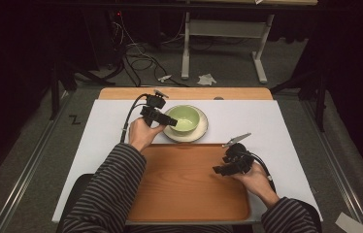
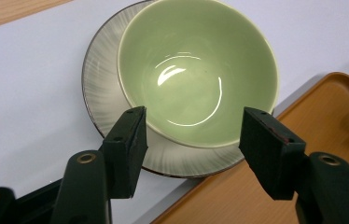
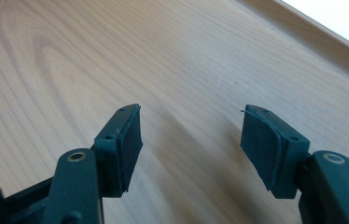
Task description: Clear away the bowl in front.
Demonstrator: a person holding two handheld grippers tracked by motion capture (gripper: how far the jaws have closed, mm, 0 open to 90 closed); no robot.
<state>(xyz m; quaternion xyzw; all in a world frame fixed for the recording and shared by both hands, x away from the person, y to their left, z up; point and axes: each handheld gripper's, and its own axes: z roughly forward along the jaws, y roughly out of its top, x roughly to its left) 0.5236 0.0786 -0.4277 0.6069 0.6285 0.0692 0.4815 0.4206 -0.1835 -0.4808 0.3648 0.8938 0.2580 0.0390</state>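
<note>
Low in the frame, the wooden tray [image 1: 189, 187] lies bare under the wide-spread right gripper [image 1: 222, 170]. Above centre, the empty green bowl [image 1: 185, 118] sits on a plate [image 1: 200, 133], just beyond the wide-open left gripper [image 1: 171, 121].

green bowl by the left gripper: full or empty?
Empty. The glossy pale green ceramic bowl shows a bare inside with only light glints, upright on the grey streaked saucer; the left gripper is open before it.

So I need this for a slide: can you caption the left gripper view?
Open left hand-held gripper poised over a green bowl on a plate, beside a wooden tray.
</note>
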